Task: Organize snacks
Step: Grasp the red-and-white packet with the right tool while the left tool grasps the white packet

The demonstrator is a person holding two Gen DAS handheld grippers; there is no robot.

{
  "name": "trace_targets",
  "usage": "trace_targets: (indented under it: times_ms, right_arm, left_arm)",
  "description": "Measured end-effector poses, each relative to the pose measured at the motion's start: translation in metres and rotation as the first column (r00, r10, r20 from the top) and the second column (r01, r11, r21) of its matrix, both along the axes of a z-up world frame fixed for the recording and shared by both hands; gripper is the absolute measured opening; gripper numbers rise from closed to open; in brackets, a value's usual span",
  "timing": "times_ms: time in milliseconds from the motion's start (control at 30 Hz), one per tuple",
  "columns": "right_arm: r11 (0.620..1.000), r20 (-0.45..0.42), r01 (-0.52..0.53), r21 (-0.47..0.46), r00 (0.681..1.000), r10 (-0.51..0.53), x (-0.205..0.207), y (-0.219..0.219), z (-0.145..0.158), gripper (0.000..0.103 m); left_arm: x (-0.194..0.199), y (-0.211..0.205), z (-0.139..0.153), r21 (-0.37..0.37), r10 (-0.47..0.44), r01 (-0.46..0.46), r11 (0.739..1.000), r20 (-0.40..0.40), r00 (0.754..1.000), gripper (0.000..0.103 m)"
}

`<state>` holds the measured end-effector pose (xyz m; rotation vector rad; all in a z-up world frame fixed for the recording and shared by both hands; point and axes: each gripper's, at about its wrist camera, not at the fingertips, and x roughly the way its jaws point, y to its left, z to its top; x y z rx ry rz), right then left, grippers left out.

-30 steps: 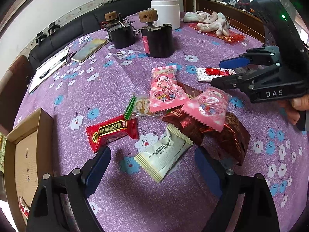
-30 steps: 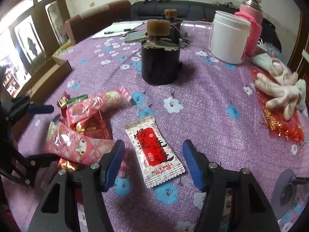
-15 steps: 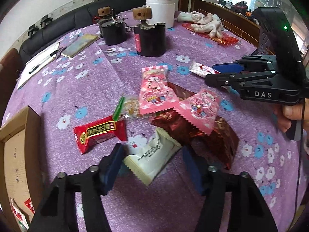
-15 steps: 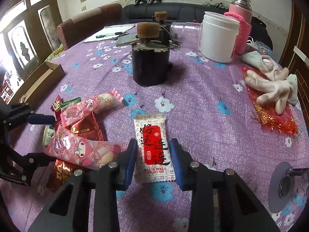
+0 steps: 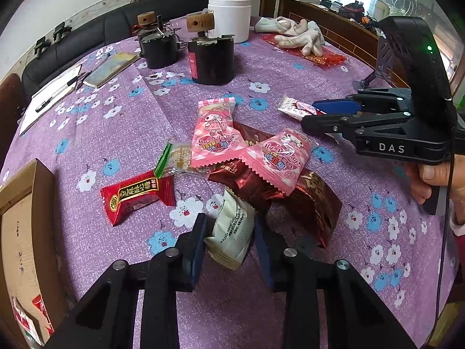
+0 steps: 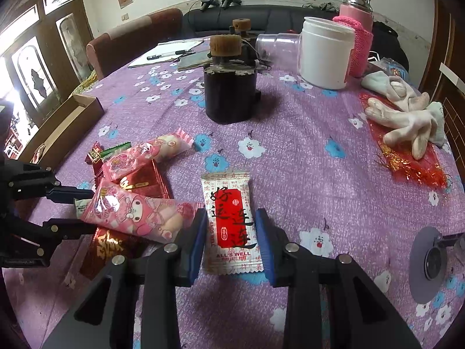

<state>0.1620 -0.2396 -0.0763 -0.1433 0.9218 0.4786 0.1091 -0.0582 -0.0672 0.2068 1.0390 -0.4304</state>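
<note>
— What has the left gripper (image 5: 229,234) got?
— Its jaws have just been closing, and now they pinch a cream packet (image 5: 231,229), crumpled between the pads, at six o'clock of the snack pile.
— The pile?
— Red candy (image 5: 136,193) at nine o'clock, two pink packets (image 5: 215,133) over dark red wrappers (image 5: 314,203) in the middle, all on the purple tablecloth (image 5: 122,133).
— And the right gripper (image 6: 231,232)?
— Narrowed onto a white packet with a red label (image 6: 228,218), pads against both edges, lying flat at three o'clock of the pile.
</note>
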Motion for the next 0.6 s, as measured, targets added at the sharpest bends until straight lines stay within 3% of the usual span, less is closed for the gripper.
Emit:
trace_targets:
  times_ms: [267, 333, 600]
  right_arm:
    - [1.0, 0.015, 0.017, 0.022, 1.0, -0.017, -0.01, -0.005, 0.008, 0.032]
    - [0.999, 0.022, 0.019, 0.028, 1.0, -0.02, -0.013, -0.006, 0.011, 0.032]
    - [0.998, 0.06, 0.028, 0.05, 0.998, -0.031, -0.032, -0.007, 0.031, 0.032]
  left_arm:
    - [-0.005, 0.004, 0.01, -0.023, 0.022, -0.022, 1.0, 0.03, 0.999, 0.03]
    - [-0.007, 0.006, 0.013, -0.032, 0.026, -0.024, 0.999, 0.034, 0.999, 0.024]
    - [-0.018, 0.013, 0.023, -0.05, 0.035, -0.033, 0.998, 0.055, 0.998, 0.024]
